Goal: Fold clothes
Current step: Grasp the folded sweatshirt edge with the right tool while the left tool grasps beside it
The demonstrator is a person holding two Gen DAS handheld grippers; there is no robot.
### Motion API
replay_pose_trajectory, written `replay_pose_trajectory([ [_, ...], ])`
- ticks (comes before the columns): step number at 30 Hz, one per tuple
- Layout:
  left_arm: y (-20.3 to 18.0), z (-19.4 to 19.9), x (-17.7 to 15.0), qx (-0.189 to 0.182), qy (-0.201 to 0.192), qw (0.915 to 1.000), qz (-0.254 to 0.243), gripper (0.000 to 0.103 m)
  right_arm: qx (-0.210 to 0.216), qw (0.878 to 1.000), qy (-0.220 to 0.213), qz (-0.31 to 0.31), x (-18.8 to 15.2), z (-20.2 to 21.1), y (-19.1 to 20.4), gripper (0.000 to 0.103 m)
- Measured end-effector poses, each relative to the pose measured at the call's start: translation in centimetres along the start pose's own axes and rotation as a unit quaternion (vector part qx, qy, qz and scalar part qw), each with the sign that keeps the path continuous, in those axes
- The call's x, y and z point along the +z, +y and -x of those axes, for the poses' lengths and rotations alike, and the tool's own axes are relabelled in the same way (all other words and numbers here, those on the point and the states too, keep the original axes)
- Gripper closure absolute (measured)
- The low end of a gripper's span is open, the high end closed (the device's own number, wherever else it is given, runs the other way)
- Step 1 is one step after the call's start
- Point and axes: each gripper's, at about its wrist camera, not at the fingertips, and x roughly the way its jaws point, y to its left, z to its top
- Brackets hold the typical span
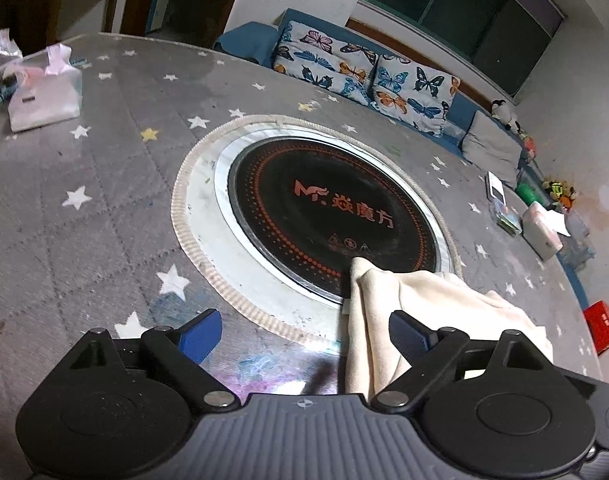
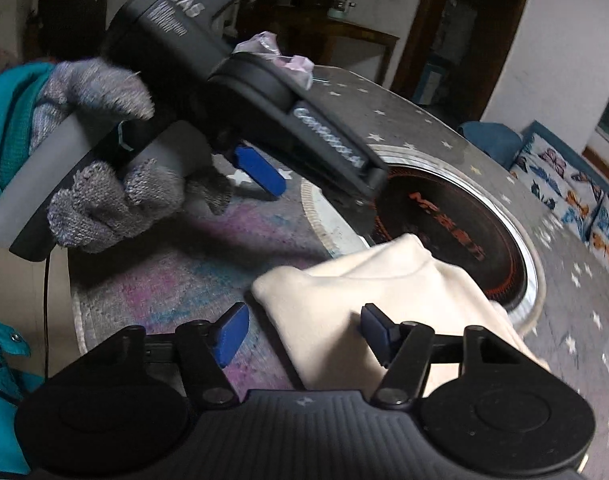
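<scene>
A cream garment [image 1: 424, 304] lies bunched on the grey star-print table cover [image 1: 104, 184], one corner reaching onto the round black cooktop [image 1: 328, 216]. My left gripper [image 1: 304, 336] is open; its right finger rests over the garment's edge and its left finger stands over bare cover. In the right wrist view the same cream garment [image 2: 364, 280] has its near corner between the fingers of my right gripper [image 2: 304, 332], which is open, its pads not pressing the cloth. The left gripper's blue finger [image 2: 260, 170] hangs above the table, held by a grey-gloved hand [image 2: 104, 204].
A tissue pack [image 1: 44, 100] sits at the table's far left. A red box [image 1: 600, 326], a white box [image 1: 540, 228] and small items line the right edge. Behind the table is a blue sofa with butterfly cushions [image 1: 364, 72]. A teal sleeve [image 2: 8, 128] is at left.
</scene>
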Motion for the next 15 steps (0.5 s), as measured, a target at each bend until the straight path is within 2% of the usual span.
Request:
replay_pose_trajectory([
  [5, -0.1, -0.1, 0.1, -0.005, 0.002, 1.0, 0.002, 0.011, -0.008, 1.0, 0.006, 0.018, 0.3, -0.6, 0.6, 0.052],
  [15, -0.3, -0.3, 0.0, -0.022, 0.015, 0.9995, 0.019, 0.01, -0.01, 1.0, 0.0, -0.018, 0.2, -0.5, -0.6, 0.084],
])
